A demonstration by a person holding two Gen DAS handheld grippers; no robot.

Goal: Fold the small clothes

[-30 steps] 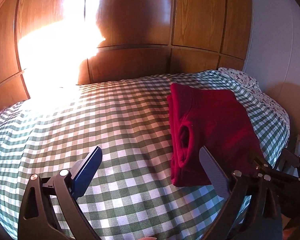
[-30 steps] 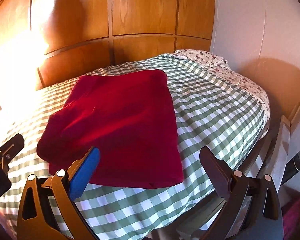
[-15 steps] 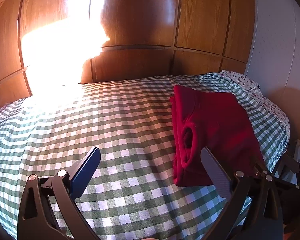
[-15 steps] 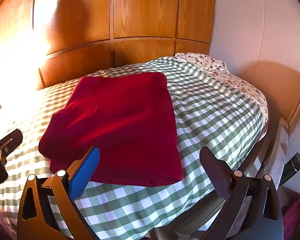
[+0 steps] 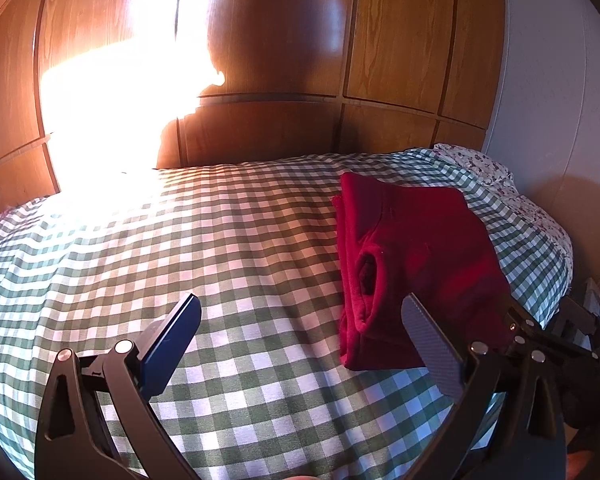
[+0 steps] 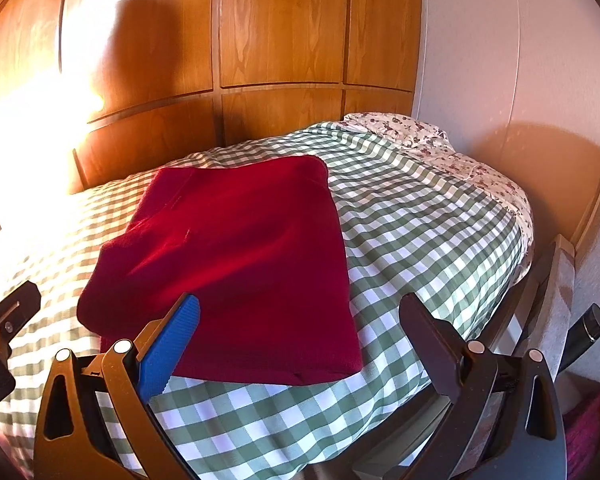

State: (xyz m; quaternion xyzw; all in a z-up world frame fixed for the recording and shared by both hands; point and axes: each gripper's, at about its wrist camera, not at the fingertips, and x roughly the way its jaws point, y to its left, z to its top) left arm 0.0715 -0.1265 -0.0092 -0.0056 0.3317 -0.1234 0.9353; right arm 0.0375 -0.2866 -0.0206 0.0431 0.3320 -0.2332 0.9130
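Observation:
A dark red garment [image 5: 416, 264] [image 6: 236, 264] lies folded into a thick rectangle on the green-and-white checked bedspread [image 5: 220, 248] [image 6: 412, 232], near the bed's right side. In the left wrist view its layered fold edge faces left. My left gripper [image 5: 300, 340] hovers open above the bedspread, left of and nearer than the garment, nothing between its fingers. My right gripper [image 6: 300, 340] is open too, held over the garment's near edge and the bed's front edge, holding nothing. Part of the left gripper [image 6: 4, 332] shows at the left edge of the right wrist view.
A wooden panelled headboard wall [image 5: 300, 80] stands behind the bed, with bright sun glare at its left. A floral pillow [image 6: 400, 128] lies at the far right corner. A white wall [image 6: 520, 80] runs along the bed's right side, and a chair-like frame [image 6: 560, 300] stands beside it.
Both grippers have drawn back and risen a little from the bed; the garment looks slightly farther off. Both stay open. The garment lies unmoved.

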